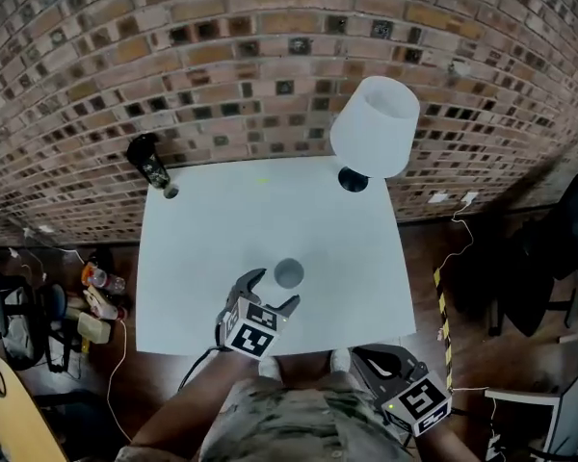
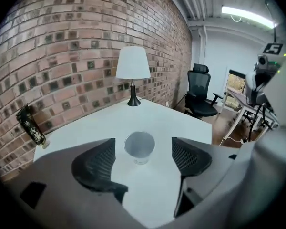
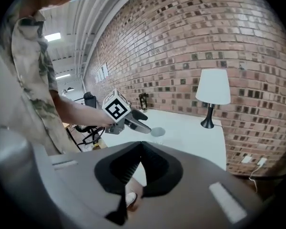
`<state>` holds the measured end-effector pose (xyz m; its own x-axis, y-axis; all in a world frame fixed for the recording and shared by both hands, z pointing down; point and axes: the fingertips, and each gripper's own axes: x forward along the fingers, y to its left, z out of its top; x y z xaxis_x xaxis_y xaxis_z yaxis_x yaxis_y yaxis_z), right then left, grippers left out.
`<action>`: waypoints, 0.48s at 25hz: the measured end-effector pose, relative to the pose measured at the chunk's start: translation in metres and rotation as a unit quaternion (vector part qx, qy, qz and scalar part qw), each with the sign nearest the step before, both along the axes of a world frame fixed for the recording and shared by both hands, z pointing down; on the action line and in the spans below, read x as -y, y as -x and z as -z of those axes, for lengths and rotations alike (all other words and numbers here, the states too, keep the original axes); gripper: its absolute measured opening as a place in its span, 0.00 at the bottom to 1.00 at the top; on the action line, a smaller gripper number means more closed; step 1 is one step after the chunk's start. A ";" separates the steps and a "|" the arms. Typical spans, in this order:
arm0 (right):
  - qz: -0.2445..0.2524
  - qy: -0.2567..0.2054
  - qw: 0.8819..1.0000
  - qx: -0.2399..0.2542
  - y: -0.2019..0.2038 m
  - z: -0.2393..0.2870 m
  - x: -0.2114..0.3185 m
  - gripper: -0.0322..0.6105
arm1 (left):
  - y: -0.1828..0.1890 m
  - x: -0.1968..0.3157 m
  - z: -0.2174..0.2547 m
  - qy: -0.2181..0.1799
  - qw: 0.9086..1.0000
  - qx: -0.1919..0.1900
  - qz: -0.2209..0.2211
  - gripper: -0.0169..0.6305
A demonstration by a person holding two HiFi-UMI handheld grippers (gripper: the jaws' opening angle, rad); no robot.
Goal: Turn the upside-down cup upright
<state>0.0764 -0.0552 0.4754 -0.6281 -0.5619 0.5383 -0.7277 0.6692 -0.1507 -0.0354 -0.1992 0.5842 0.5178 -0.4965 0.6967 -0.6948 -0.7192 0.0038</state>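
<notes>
Under my left tongs [image 1: 273, 291] I see a white table [image 1: 212, 248]. Ahead and right of them, at its far edge, stands a white-shaded lamp [image 1: 374, 128]; ahead and left, a dark patterned object [image 1: 150, 165] sits by the brick wall [image 1: 222, 56]. A black office chair [image 2: 200, 97] sits farther right.

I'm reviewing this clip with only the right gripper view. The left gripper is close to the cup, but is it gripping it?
Observer: No. In the left gripper view the left gripper has its jaws apart. The cup stands just ahead of them, and neither pad touches it.
Operator: Where does my own gripper sit relative to the table?
Observer: The head view shows the right gripper off the near edge of the table, by its right corner and close to the person.
</notes>
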 end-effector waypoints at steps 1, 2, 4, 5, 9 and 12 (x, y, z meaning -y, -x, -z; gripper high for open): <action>0.001 -0.005 1.000 -0.003 -0.005 0.002 0.007 0.05 | -0.005 0.007 -0.007 0.003 1.000 0.007 -0.001 0.62; 0.000 -0.009 1.000 -0.007 -0.012 0.005 0.013 0.05 | -0.011 0.012 -0.014 0.010 1.000 0.013 -0.002 0.63; -0.007 -0.008 1.000 -0.014 -0.026 0.007 0.023 0.05 | -0.019 0.019 -0.029 0.026 0.999 0.028 -0.002 0.64; -0.010 -0.007 1.000 -0.017 -0.032 0.007 0.027 0.05 | -0.022 0.023 -0.035 0.032 0.999 0.036 -0.001 0.64; -0.007 -0.010 1.000 -0.021 -0.047 0.014 0.037 0.05 | -0.025 0.035 -0.057 0.055 0.997 0.052 0.014 0.64; -0.014 -0.004 1.000 -0.025 -0.064 0.009 0.039 0.05 | -0.026 0.038 -0.068 0.067 0.996 0.054 0.025 0.64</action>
